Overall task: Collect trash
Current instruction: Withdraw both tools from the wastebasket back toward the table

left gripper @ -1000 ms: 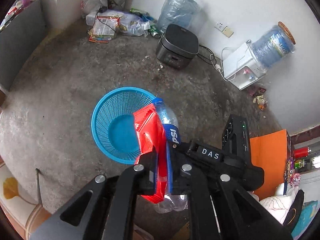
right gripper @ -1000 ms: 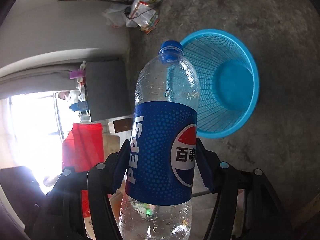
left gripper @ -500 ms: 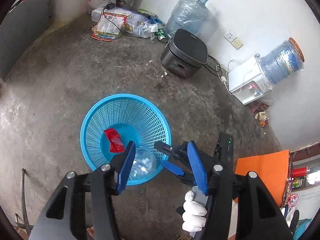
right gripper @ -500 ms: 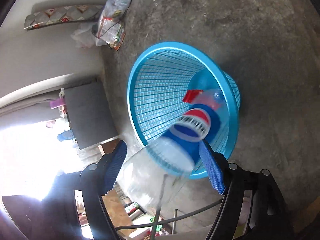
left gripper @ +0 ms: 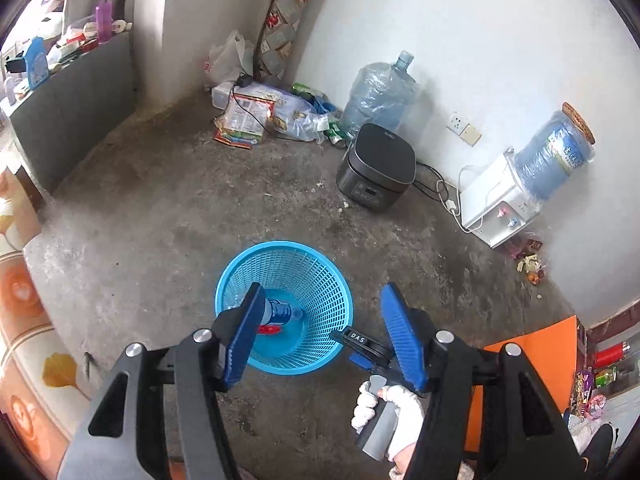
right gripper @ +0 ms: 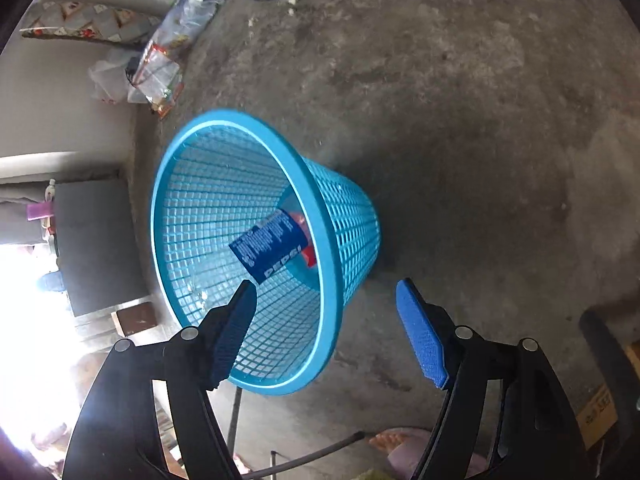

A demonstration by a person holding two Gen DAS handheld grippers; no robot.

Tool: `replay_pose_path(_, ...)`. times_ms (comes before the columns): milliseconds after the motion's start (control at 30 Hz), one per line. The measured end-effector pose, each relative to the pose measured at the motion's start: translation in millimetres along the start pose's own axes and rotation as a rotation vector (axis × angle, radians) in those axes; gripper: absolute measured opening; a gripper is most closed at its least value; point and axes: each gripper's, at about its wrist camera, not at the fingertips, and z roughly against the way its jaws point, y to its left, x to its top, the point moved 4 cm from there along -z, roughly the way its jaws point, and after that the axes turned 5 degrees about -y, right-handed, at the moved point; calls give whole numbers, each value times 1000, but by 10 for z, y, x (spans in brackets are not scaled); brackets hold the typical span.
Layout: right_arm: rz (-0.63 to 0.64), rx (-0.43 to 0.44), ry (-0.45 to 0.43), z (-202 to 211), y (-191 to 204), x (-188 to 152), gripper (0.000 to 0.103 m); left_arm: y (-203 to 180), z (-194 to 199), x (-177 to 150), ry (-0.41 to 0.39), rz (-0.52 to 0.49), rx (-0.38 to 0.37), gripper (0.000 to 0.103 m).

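A blue mesh basket (left gripper: 320, 276) stands on the concrete floor. Inside it lie a clear Pepsi bottle (left gripper: 278, 312) with a blue label and a red wrapper (left gripper: 269, 330). My left gripper (left gripper: 322, 288) hangs above the basket's near side, its jaws opening with nothing between them. In the right wrist view the basket (right gripper: 320, 216) is seen from the side, with the bottle (right gripper: 272, 246) and the wrapper (right gripper: 306, 256) at its bottom. My right gripper (right gripper: 325, 286) hovers by the rim, its jaws closing on nothing. A white-gloved hand (left gripper: 394, 400) holds it.
A black rice cooker (left gripper: 376, 166), a large water jug (left gripper: 380, 94) and a white dispenser (left gripper: 496, 208) line the far wall. Bags and wrappers (left gripper: 256, 116) are piled in the corner. More wrappers (left gripper: 528, 264) lie by the dispenser. An orange board (left gripper: 528, 368) is at the right.
The left gripper let go of the red wrapper and the right let go of the bottle; both now lie in the basket. The left gripper rose and the right sank toward the basket.
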Motion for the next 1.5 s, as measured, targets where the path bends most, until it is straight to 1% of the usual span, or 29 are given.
replay_pose_path(33,10,1,25,-95,20,-45,61,40,125,-16,-6,3,2,59)
replay_pose_path(67,21,-9,44,-173,34,-83,53,86,242,-39,-14,10,7,59)
replay_pose_path(100,39,-25,63,-265,47,-120,38,124,353,-67,-18,13,7,59)
replay_pose_path(133,49,-34,81,-321,52,-144,28,170,462,-95,-22,14,8,60)
replay_pose_path(167,48,-60,81,-351,28,-151,16,213,574,-128,-31,18,10,60)
replay_pose_path(233,21,-45,75,-347,-36,-143,15,308,785,-212,-43,21,15,60)
replay_pose_path(333,29,-79,41,-243,-161,-90,12,437,1063,-334,-64,24,16,60)
replay_pose_path(433,15,-95,14,-104,-377,-58,10,580,1299,-491,-82,35,20,60)
replay_pose_path(467,21,-113,0,-51,-438,-46,10,619,1362,-543,-85,41,20,60)
replay_pose_path(600,-5,-135,-40,128,-677,27,10,762,1602,-738,-103,50,16,60)
replay_pose_path(767,-35,-163,-100,286,-837,55,11,899,1843,-941,-131,48,39,60)
replay_pose_path(900,-27,-212,-143,348,-905,54,11,974,1983,-1074,-154,48,44,60)
replay_pose_path(1000,-10,-251,-183,372,-919,146,12,1053,2079,-1137,-171,43,48,60)
replay_pose_path(1167,13,-285,-213,406,-911,232,12,1074,2175,-1181,-187,32,39,60)
replay_pose_path(1367,75,-287,-237,475,-838,214,12,1083,2295,-1219,-219,25,30,60)
replay_pose_path(1433,48,-270,-233,487,-878,202,12,1096,2329,-1244,-221,24,30,60)
replay_pose_path(1500,-12,-251,-228,488,-959,184,12,1110,2361,-1268,-224,25,30,60)
